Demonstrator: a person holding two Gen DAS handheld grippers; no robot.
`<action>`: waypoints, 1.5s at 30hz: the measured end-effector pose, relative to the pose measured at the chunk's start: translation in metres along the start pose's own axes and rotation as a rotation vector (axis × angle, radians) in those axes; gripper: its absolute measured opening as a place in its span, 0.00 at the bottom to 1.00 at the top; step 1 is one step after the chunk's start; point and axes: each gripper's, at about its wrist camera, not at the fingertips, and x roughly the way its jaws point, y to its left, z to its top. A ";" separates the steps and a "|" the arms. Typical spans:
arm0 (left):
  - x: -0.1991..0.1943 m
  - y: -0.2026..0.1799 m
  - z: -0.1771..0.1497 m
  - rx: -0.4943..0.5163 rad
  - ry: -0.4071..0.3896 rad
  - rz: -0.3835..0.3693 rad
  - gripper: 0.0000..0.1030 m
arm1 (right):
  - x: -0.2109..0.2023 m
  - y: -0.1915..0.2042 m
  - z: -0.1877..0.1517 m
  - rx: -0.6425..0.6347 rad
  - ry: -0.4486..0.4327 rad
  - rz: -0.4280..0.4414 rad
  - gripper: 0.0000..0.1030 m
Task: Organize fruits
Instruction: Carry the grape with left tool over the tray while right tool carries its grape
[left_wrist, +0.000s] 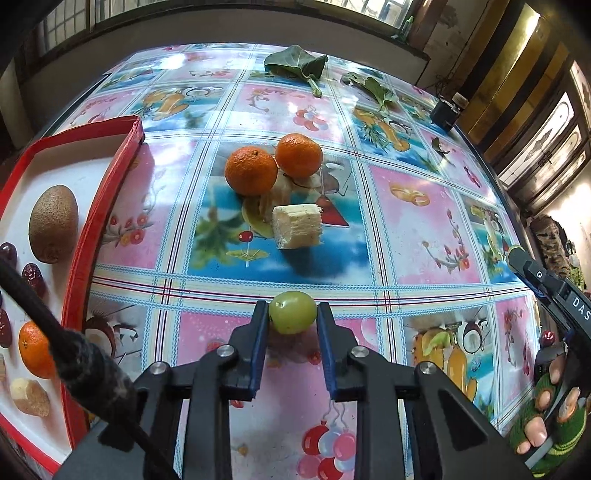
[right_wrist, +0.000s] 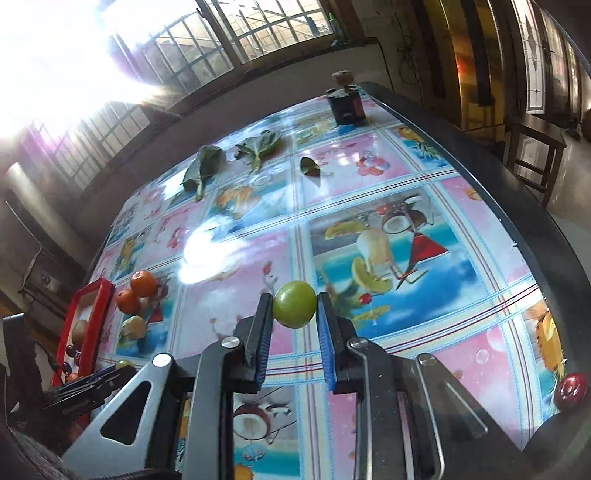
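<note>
My left gripper (left_wrist: 292, 314) is shut on a green grape (left_wrist: 292, 312), held above the patterned tablecloth. My right gripper (right_wrist: 294, 306) is shut on another green grape (right_wrist: 294, 303), also above the table. Two oranges (left_wrist: 251, 170) (left_wrist: 299, 155) and a pale cut chunk (left_wrist: 297, 226) lie ahead of the left gripper. A red-rimmed white tray (left_wrist: 107, 206) at the left holds a kiwi (left_wrist: 53, 223), a small orange (left_wrist: 35, 349), dark red dates (left_wrist: 33, 278) and a pale piece (left_wrist: 29, 397). The tray (right_wrist: 94, 317) and oranges (right_wrist: 135, 291) show far left in the right wrist view.
Green leaves (left_wrist: 295, 62) (right_wrist: 205, 168) lie at the far side of the table. A dark small box (right_wrist: 347, 105) stands near the far corner. A red round fruit (right_wrist: 571, 390) lies by the right edge. The right gripper's body (left_wrist: 550, 291) shows at right in the left view.
</note>
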 end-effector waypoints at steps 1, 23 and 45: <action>-0.001 0.000 -0.001 0.003 -0.002 0.010 0.24 | -0.001 0.005 -0.003 -0.008 0.006 0.011 0.24; -0.059 0.007 -0.031 0.027 -0.109 0.200 0.24 | -0.026 0.088 -0.063 -0.167 0.076 0.174 0.24; -0.068 0.019 -0.037 0.004 -0.123 0.197 0.24 | -0.027 0.113 -0.077 -0.219 0.102 0.189 0.24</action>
